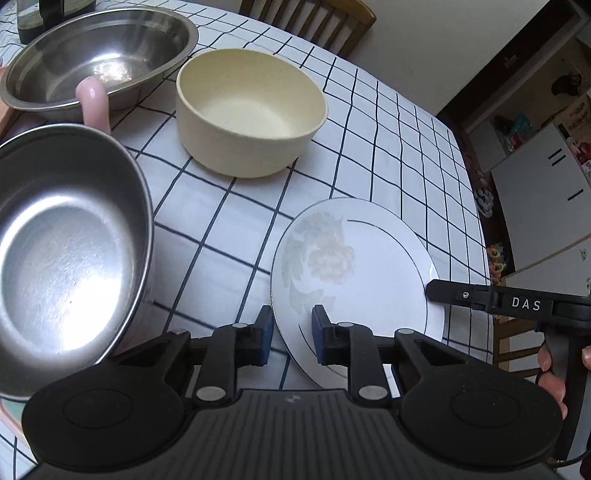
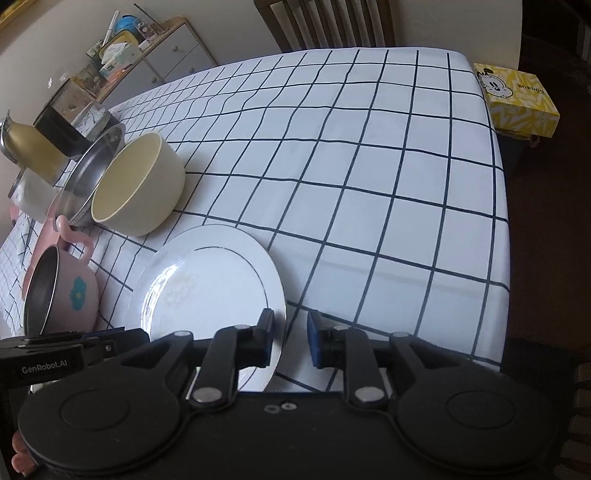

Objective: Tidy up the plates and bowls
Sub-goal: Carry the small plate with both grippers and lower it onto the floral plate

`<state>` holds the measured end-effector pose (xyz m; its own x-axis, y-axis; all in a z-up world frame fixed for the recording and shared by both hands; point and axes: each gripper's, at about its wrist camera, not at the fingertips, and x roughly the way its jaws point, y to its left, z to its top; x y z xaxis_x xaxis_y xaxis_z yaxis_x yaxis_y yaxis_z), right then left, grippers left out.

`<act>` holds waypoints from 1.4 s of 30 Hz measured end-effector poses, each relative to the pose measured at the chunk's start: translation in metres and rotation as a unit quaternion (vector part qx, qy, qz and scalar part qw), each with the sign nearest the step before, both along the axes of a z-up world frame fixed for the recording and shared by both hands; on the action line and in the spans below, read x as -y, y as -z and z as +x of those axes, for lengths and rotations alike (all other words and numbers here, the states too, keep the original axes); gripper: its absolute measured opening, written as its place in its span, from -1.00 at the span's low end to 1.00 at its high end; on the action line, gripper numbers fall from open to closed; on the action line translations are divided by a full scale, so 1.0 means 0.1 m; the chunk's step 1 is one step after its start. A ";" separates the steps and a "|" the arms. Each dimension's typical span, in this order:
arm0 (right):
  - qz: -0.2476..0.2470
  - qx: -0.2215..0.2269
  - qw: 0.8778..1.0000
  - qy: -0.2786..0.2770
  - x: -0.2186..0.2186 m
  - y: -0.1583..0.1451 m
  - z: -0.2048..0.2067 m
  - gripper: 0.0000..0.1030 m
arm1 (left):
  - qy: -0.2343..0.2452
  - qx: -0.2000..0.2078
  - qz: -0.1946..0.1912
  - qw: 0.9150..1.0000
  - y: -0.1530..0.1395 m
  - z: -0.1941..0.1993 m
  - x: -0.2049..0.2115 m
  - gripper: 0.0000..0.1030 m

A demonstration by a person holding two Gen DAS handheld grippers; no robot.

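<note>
A white plate (image 1: 369, 266) with a thin dark ring and a faint flower print lies on the checked tablecloth (image 1: 236, 229). My left gripper (image 1: 291, 328) straddles its near left rim, one finger outside the edge and one over the plate, with a gap showing. My right gripper (image 2: 290, 332) stands open just right of the plate (image 2: 207, 280), only cloth between its fingers. In the left wrist view its black finger (image 1: 443, 291) sits at the plate's right rim. A cream bowl (image 1: 251, 110) stands behind the plate. A pink steel-lined bowl (image 1: 66, 258) is close on the left.
A wide steel basin (image 1: 99, 59) sits at the back left, beside the cream bowl (image 2: 140, 188). A gold flask (image 2: 29, 151) and a white pot stand further left. A yellow tissue box (image 2: 517, 99) lies past the table's far right corner. Wooden chairs (image 2: 332, 22) line the far edge.
</note>
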<state>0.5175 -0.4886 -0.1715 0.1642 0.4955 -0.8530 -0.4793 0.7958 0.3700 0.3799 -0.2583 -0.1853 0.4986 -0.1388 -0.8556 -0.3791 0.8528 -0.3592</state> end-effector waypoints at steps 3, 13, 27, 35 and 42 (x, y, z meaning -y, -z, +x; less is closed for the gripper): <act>0.016 -0.007 1.000 0.014 0.02 0.03 0.05 -0.59 | -0.009 -0.002 0.002 1.000 0.00 0.03 -0.02 -0.74; 0.040 -0.015 0.999 0.031 0.16 0.06 -0.08 -0.81 | 0.009 0.002 0.004 1.000 0.00 -0.04 0.04 -0.77; 0.048 -0.023 0.993 0.107 0.50 -0.04 -0.90 -0.85 | 0.095 0.003 -0.027 0.995 0.01 -0.54 0.07 -0.77; 0.053 -0.018 0.990 0.132 0.46 -0.19 -1.41 -0.86 | 0.115 0.009 -0.037 0.993 -0.13 -0.93 -0.05 -0.77; 0.075 -0.009 0.985 0.153 0.33 -0.43 -1.81 -0.87 | 0.122 0.024 -0.050 0.991 -0.35 -1.31 -0.33 -0.77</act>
